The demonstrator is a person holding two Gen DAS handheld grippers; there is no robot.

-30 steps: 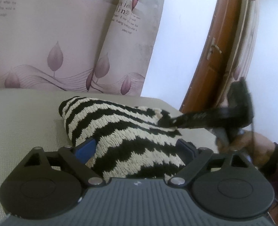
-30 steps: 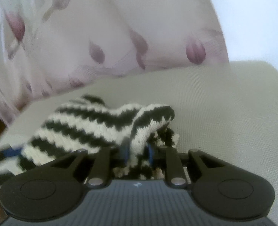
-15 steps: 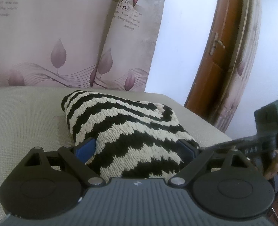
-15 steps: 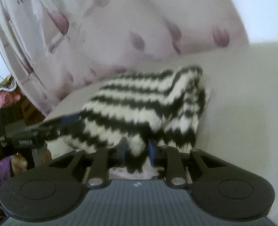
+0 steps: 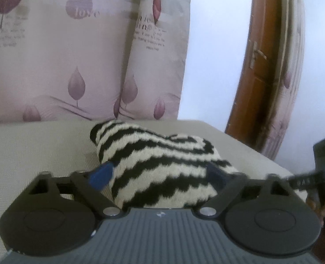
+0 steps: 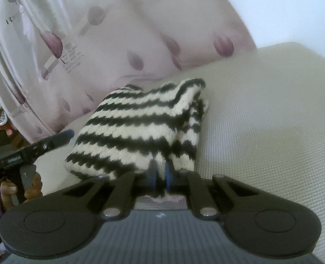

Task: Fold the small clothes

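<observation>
Since a second ago the right tool (image 6: 160, 177) has dragged its pinch of the knit across the bench, and the loose flap that stood up then now lies folded over the rest; the left tool (image 5: 160, 176) has hardly shifted. The black-and-cream striped knit garment (image 5: 162, 165) sits bunched in a thick bundle on the beige mesh-textured bench (image 6: 261, 121), close to the edge nearest both tools. The right tool's blue pads are clamped tight on a thin fold at the garment's near edge. The left tool's jaws straddle the bundle and are closing; its blue pads (image 5: 101, 175) sit at the flanks of the knit, and I cannot tell whether they press on it yet. From the right wrist view, the left tool reaches in from the left, a hand (image 6: 9, 190) around its handle. Behind the bench hangs a pale pink leaf-print curtain (image 5: 58, 55), with a brown wooden door (image 5: 255, 77) to its right.
</observation>
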